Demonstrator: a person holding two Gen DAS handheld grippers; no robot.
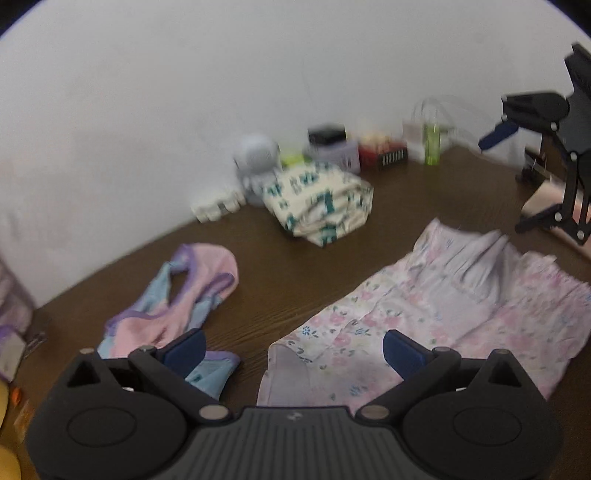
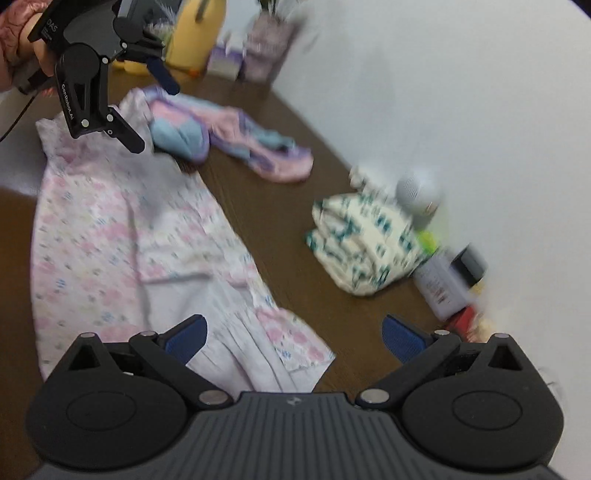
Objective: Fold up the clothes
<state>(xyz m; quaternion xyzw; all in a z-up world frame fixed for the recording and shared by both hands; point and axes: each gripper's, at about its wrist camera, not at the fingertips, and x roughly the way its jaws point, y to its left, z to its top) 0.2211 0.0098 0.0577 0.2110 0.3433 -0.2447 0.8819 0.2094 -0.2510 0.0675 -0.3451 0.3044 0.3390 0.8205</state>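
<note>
A pink floral garment [image 1: 424,306] [image 2: 129,229] lies spread flat on the brown table [image 1: 288,266]. My left gripper [image 1: 293,350] is open just above its near hem, with nothing between the fingers. In the right wrist view the left gripper [image 2: 147,107] hangs over the garment's far end, held by a hand. My right gripper [image 2: 294,338] is open over the opposite end of the garment and shows at the upper right of the left wrist view [image 1: 517,177]. A pink and blue garment [image 1: 177,295] [image 2: 236,136] lies crumpled beside it. A cream and teal garment [image 1: 321,199] [image 2: 365,236] sits folded near the wall.
Small items line the white wall: a grey round device [image 1: 256,153], a purple box [image 1: 340,153], a green bottle [image 1: 431,144] and a yellow object [image 2: 195,33]. Bare wood [image 2: 280,206] shows between the garments.
</note>
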